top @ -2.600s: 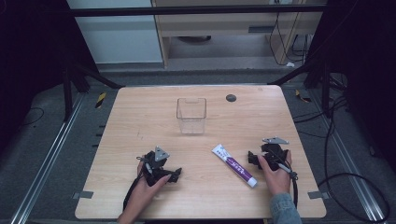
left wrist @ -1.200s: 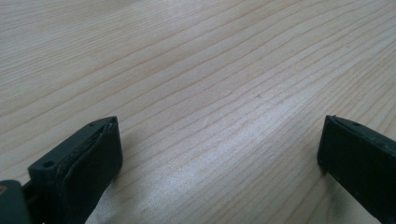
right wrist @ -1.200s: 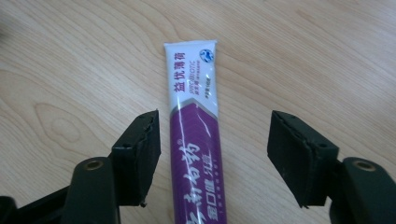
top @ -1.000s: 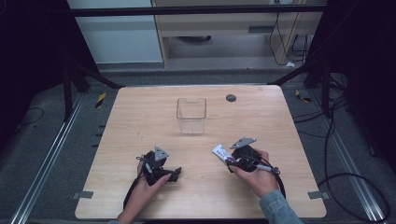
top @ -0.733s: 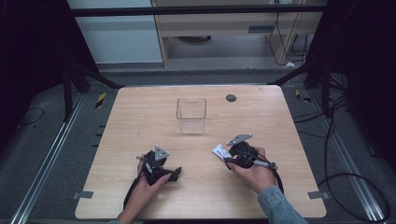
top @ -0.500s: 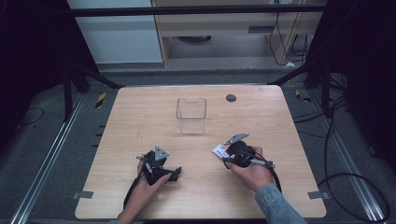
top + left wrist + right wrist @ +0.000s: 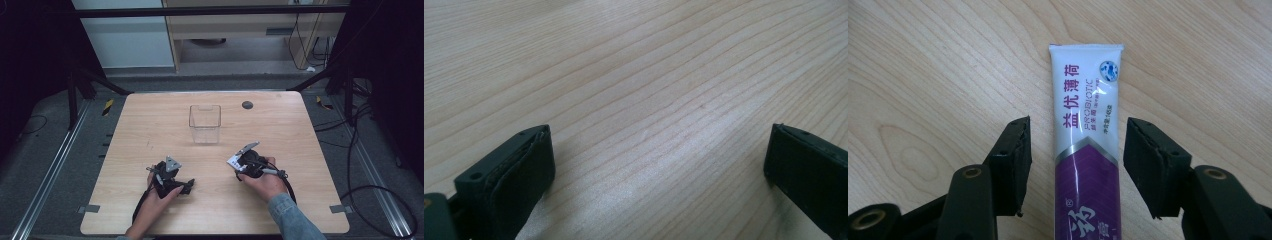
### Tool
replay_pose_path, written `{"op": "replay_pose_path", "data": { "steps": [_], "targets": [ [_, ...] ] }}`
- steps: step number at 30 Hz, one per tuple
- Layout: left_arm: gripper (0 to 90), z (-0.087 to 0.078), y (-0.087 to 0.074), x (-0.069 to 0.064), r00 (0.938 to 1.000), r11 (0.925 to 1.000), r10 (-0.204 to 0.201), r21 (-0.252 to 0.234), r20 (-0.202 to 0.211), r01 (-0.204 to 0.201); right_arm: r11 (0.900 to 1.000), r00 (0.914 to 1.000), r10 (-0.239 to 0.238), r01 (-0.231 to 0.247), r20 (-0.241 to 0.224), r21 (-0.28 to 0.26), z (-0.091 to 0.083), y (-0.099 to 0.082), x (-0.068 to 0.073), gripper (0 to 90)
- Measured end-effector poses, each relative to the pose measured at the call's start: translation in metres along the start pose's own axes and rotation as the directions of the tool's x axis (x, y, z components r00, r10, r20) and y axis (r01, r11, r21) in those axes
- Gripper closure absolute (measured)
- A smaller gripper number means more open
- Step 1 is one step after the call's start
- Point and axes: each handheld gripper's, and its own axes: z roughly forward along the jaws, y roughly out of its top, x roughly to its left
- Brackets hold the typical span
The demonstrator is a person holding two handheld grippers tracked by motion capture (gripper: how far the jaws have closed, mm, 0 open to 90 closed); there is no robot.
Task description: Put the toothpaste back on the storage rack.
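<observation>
The wood table (image 7: 150, 115) is sitting in the middle of the high view w/ dark floor all around it. A clear box (image 7: 205, 124) is standing upright on the far half of the table, open at the top. A small dark round spot (image 7: 247, 105) is lying on the table, near the box & off to its right.

The right gripper (image 7: 1075, 165) is sitting over a toothpaste tube (image 7: 1087, 125). Its two black jaws are standing wide apart, one on each side of the tube, w/ a gap of bare wood showing between each jaw & the tube, so they aren't squeezing it. The tube is lying flat on the table. It is white at the far end & purple at the near end, w/ purple letters on the white part. In the high view the right hand (image 7: 265, 181) is holding the right gripper (image 7: 245, 162) on the near right part of the table, & the white end of the tube (image 7: 233, 161) is peeking out at its left.

The left gripper (image 7: 659, 170) is pointing low at bare wood. Its jaws are standing wide apart w/ nothing between them. In the high view the left hand (image 7: 155, 197) is holding the left gripper (image 7: 172, 177) on the near left part of the table, well apart from the tube.
</observation>
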Motion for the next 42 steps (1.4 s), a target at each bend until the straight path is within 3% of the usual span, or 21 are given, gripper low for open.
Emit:
{"op": "replay_pose_path", "data": {
  "steps": [21,32,42],
  "targets": [
    [0.0,0.000,0.000,0.000,1.0000,1.0000,0.001,0.000,0.002,-0.001,0.9987,0.9995,0.026,-0.025,-0.019,0.044,0.005,0.005,-0.004,45.9],
    [0.0,0.000,0.000,0.000,1.0000,1.0000,0.001,0.000,0.002,-0.001,0.9934,0.9990,0.027,-0.023,-0.034,0.113,0.008,0.010,-0.005,46.5],
    [0.0,0.000,0.000,0.000,1.0000,1.0000,0.001,0.000,0.002,-0.001,0.9898,0.9992,0.019,-0.013,-0.036,0.142,0.012,0.015,-0.008,50.6]
  ]
}}
